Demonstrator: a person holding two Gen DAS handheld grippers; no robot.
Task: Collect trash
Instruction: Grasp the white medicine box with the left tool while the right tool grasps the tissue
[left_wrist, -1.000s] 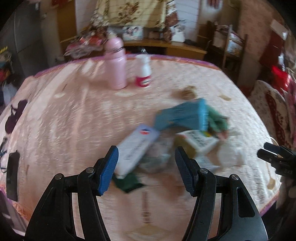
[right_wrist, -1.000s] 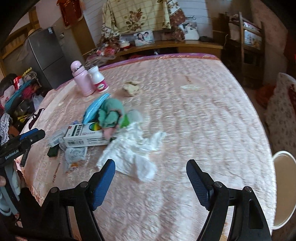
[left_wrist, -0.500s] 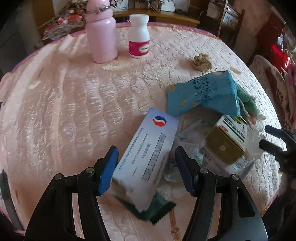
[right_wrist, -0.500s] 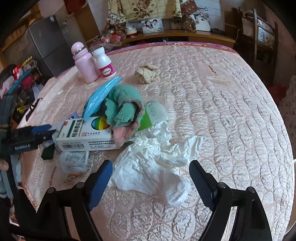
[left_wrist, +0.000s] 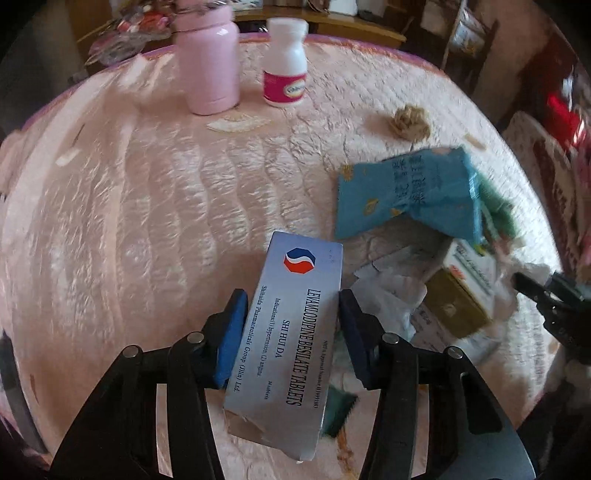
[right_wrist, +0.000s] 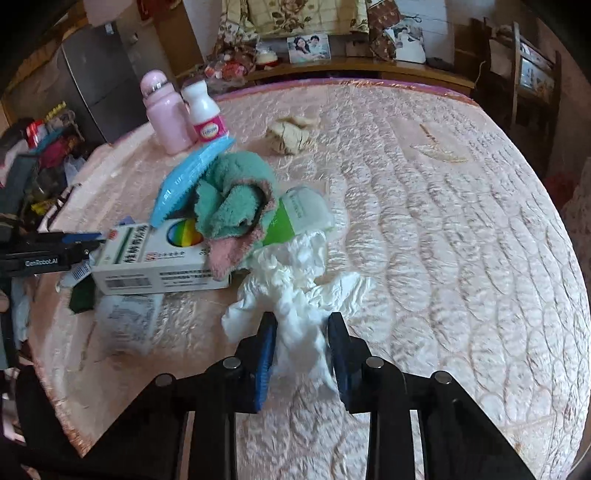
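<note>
Quilted pink bedding carries your trash: the silver tablet box (left_wrist: 295, 332) lies between your left tool (left_wrist: 290, 325) pads, long axis running straight away from you, jaws closing, right pad touching its edge. Your right tool (right_wrist: 301, 345) is closing narrow on the crumpled white tissue (right_wrist: 299, 295), pads pinching its near tail. Beyond sit the white medicine carton (right_wrist: 159, 258) and green sock (right_wrist: 232, 199). What lies beneath the tablet box's torn near end stays hidden.
</note>
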